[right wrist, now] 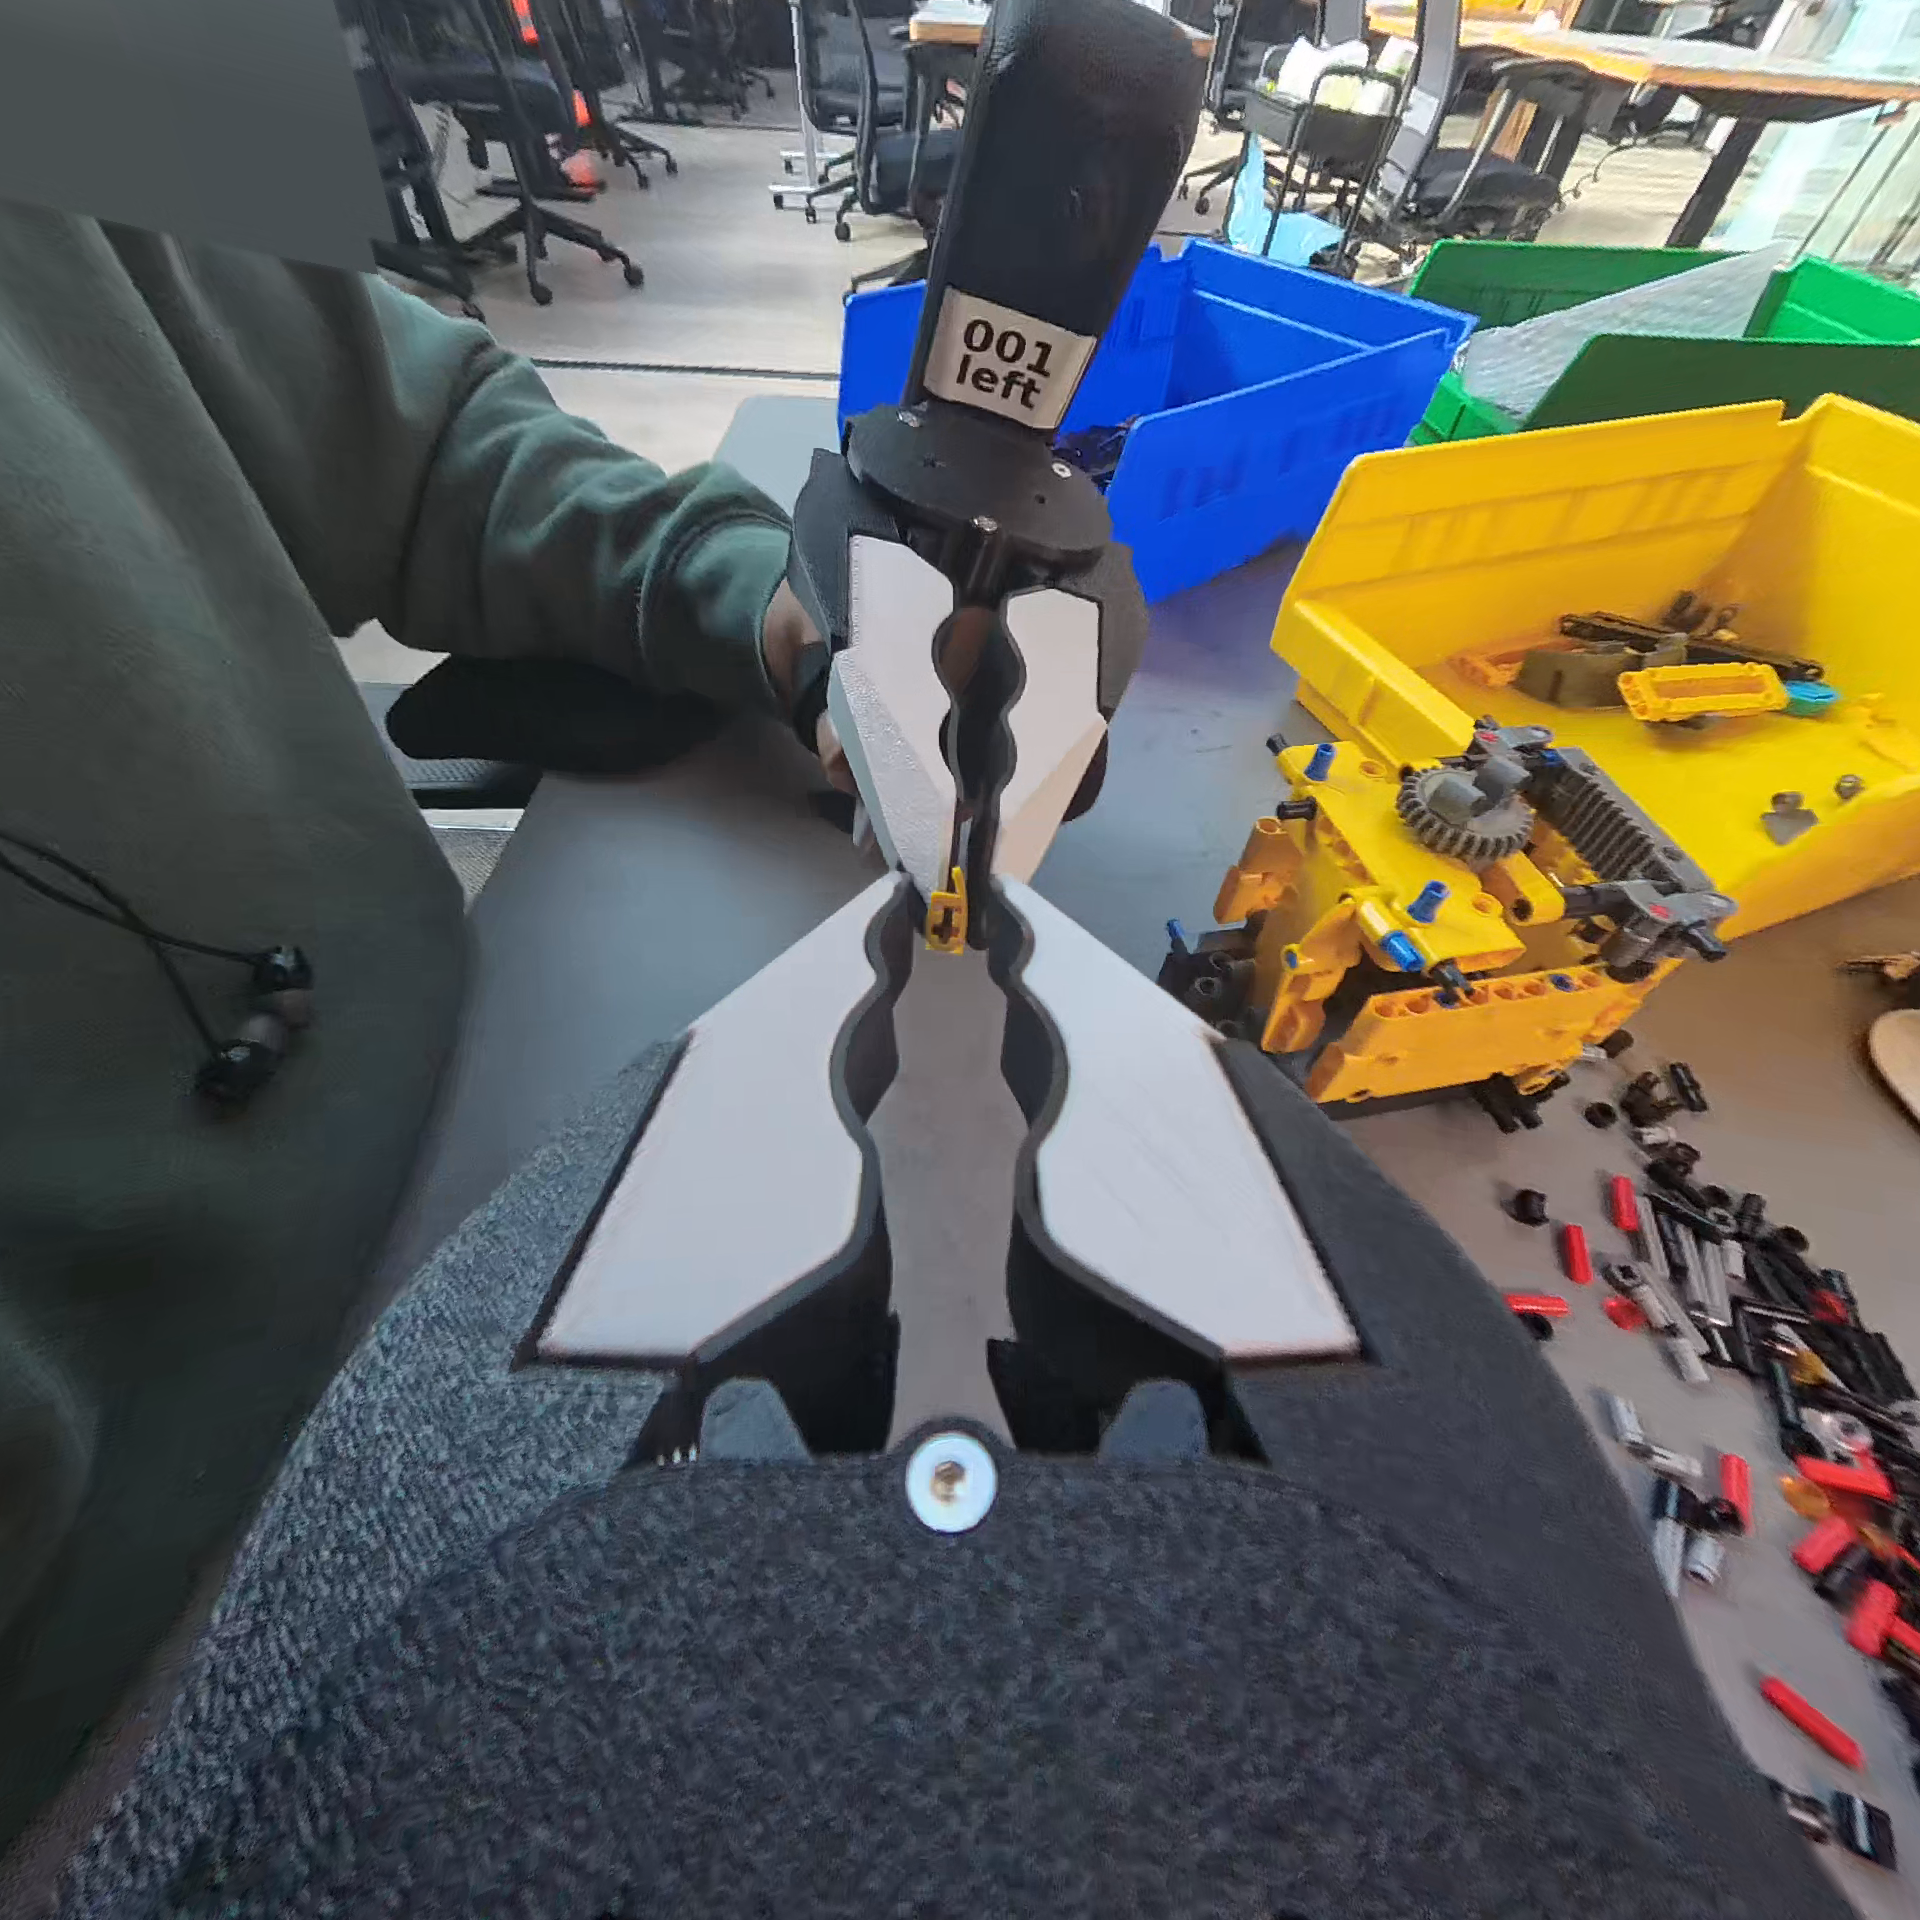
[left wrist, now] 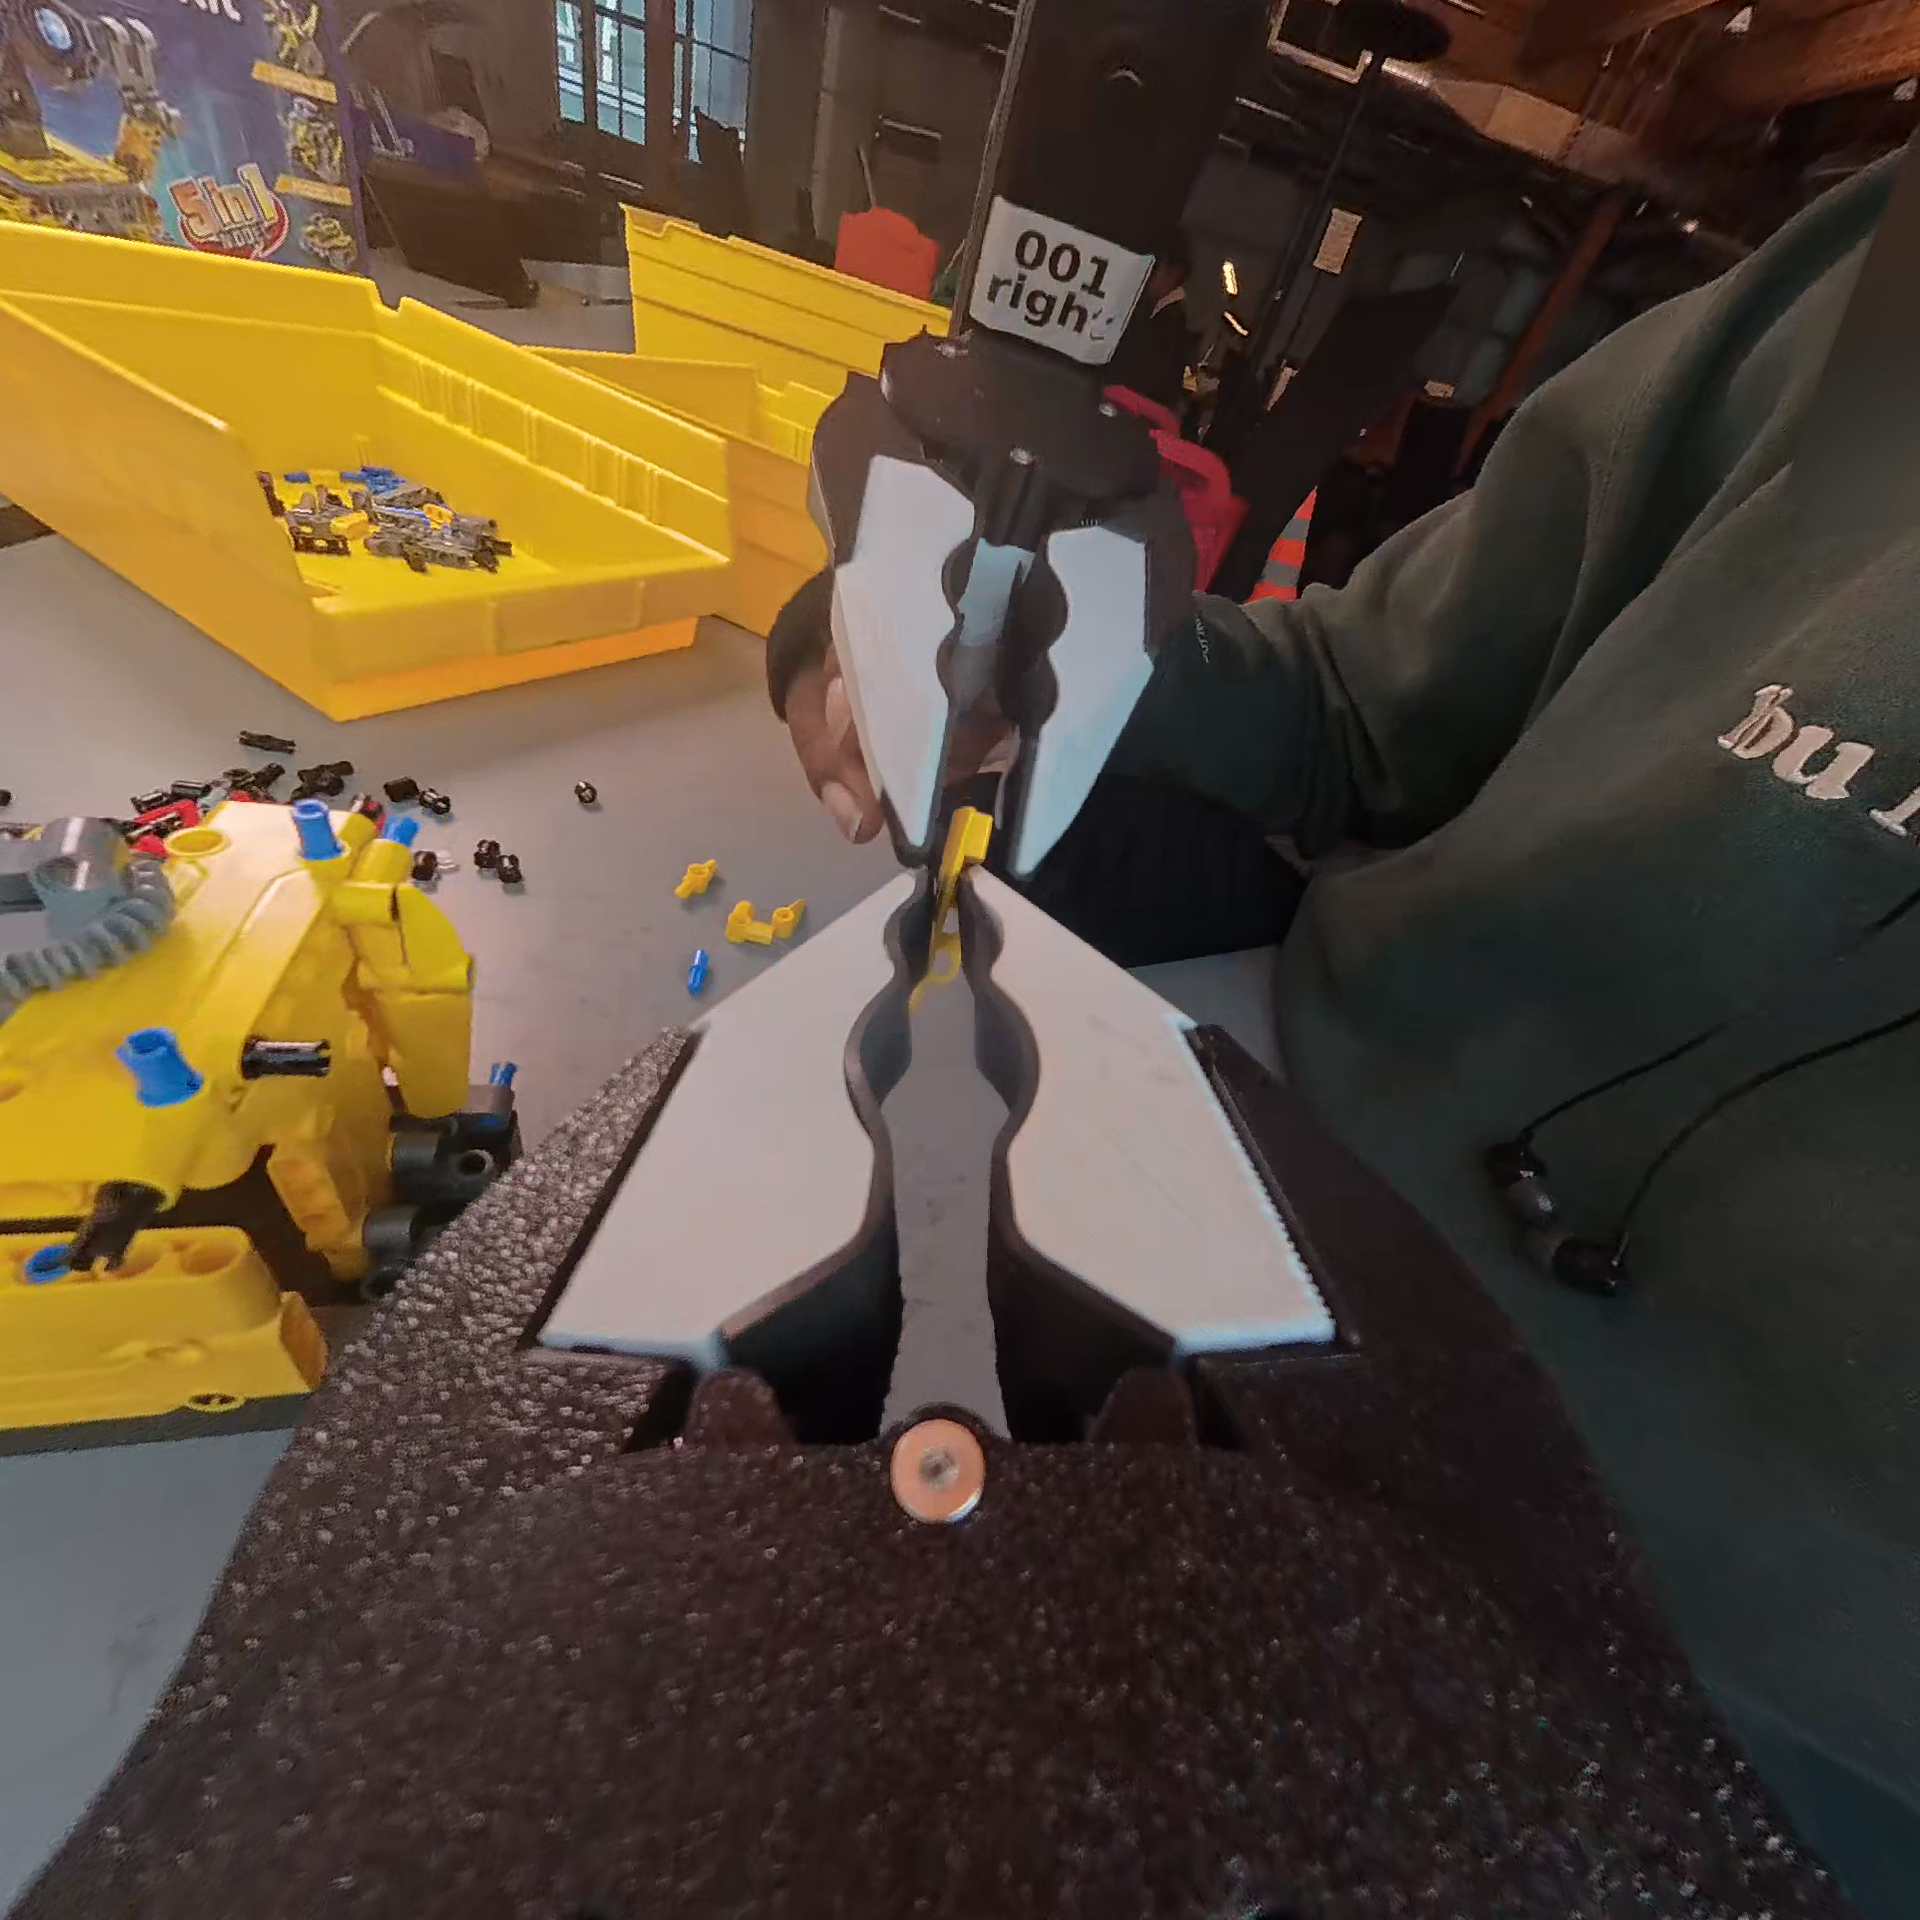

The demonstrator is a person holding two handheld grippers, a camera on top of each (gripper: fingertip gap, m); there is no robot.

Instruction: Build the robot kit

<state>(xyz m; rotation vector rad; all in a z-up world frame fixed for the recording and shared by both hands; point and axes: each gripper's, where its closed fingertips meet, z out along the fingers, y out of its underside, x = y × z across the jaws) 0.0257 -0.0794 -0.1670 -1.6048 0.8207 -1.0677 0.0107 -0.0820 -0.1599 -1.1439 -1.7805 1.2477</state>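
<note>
A small yellow plastic connector piece (left wrist: 954, 883) hangs above the grey table (left wrist: 623, 748), pinched between two grippers that meet tip to tip. My left gripper (left wrist: 940, 899) is shut on its lower part. My right gripper (left wrist: 964, 862) comes down from above and closes on its upper end. In the right wrist view my right gripper (right wrist: 951, 904) holds the same piece (right wrist: 948, 914), and the left gripper (right wrist: 961, 862) meets it from above. A person's hands hold both gripper handles.
A half-built yellow brick model (left wrist: 208, 1039) stands on the table, also in the right wrist view (right wrist: 1455, 914). Loose black, red and blue pins (right wrist: 1714, 1351) lie scattered. Yellow bins (left wrist: 416, 468), a blue bin (right wrist: 1247, 416) and a green bin (right wrist: 1662, 312) stand behind. The person's green hoodie (left wrist: 1558, 831) is close by. My left and right fingertips are right by each other.
</note>
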